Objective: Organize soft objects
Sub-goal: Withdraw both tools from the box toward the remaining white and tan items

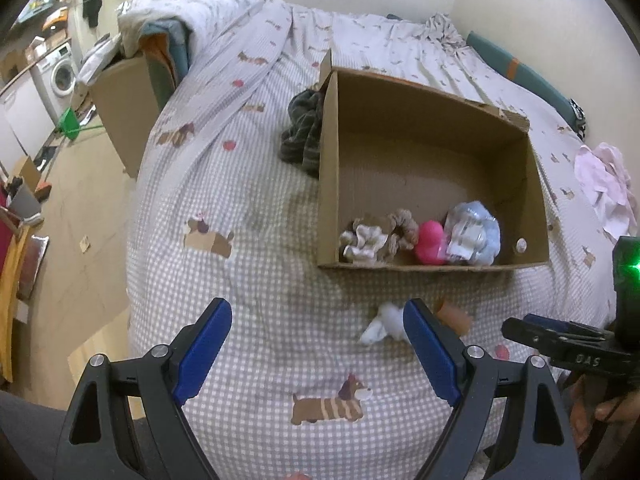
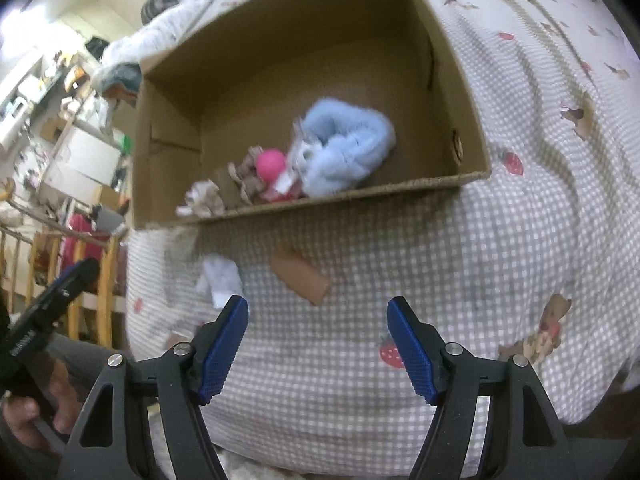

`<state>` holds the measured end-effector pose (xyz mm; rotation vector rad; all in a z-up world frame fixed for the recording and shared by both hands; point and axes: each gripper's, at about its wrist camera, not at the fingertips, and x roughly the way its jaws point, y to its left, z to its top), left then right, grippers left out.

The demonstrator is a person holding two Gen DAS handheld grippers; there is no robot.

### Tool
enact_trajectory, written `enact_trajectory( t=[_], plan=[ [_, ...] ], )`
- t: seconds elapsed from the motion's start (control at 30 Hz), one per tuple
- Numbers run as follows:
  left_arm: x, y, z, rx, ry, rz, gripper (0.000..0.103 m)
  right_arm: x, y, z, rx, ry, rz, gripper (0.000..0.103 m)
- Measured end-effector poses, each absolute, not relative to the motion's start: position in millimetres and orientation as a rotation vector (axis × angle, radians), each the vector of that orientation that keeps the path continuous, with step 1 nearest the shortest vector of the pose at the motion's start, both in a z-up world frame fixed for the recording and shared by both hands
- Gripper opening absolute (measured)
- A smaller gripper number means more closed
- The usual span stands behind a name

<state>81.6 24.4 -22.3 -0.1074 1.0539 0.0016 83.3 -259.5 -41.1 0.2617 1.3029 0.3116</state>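
An open cardboard box (image 1: 424,132) (image 2: 460,88) stands on the checked bedsheet. Along its near wall lie a white scrunchie (image 1: 362,242) (image 2: 202,200), a beige scrunchie (image 1: 402,230) (image 2: 246,176), a pink ball-like toy (image 1: 430,242) (image 2: 270,164) and a fluffy light blue item (image 1: 478,232) (image 2: 344,152). On the sheet in front of the box lie a small white soft piece (image 1: 382,324) (image 2: 220,276) and a brown cardboard piece (image 1: 454,316) (image 2: 300,276). My left gripper (image 1: 318,340) is open and empty above the sheet. My right gripper (image 2: 316,344) is open and empty, also short of the box.
A dark striped cloth (image 1: 302,132) lies against the box's left wall. A pink cloth (image 1: 608,184) lies at the bed's right. A pile of bedding (image 1: 188,12) sits at the far left corner. The bed's left edge drops to the floor (image 1: 80,184).
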Motion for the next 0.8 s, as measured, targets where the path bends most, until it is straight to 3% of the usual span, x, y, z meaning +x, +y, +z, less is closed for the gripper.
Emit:
enact_trajectory(
  t=[0.23,0.43,0.47,0.57,0.7,0.8],
  plan=[
    [84,27,-30,-0.135,1.084,0.007,0.086,99,-214,-67,0.074,1.344,0.338,0.077],
    [88,34,-35,-0.160,1.093,0.030,0.086,112,-184,-93,-0.077,1.380,0.357,0.045],
    [88,34,-36,-0.155,1.095,0.031,0.086,113,-183,-95,-0.081,1.381,0.349,0.035],
    [89,34,-40,-0.153,1.106,0.033,0.086,116,-184,-92,-0.069,1.370,0.353,0.022],
    [91,31,-46,-0.160,1.125,0.022,0.086,114,-191,-84,-0.042,1.355,0.356,0.010],
    [94,24,-50,-0.159,1.134,0.010,0.086,110,-199,-73,-0.021,1.338,0.371,0.009]
  ],
)
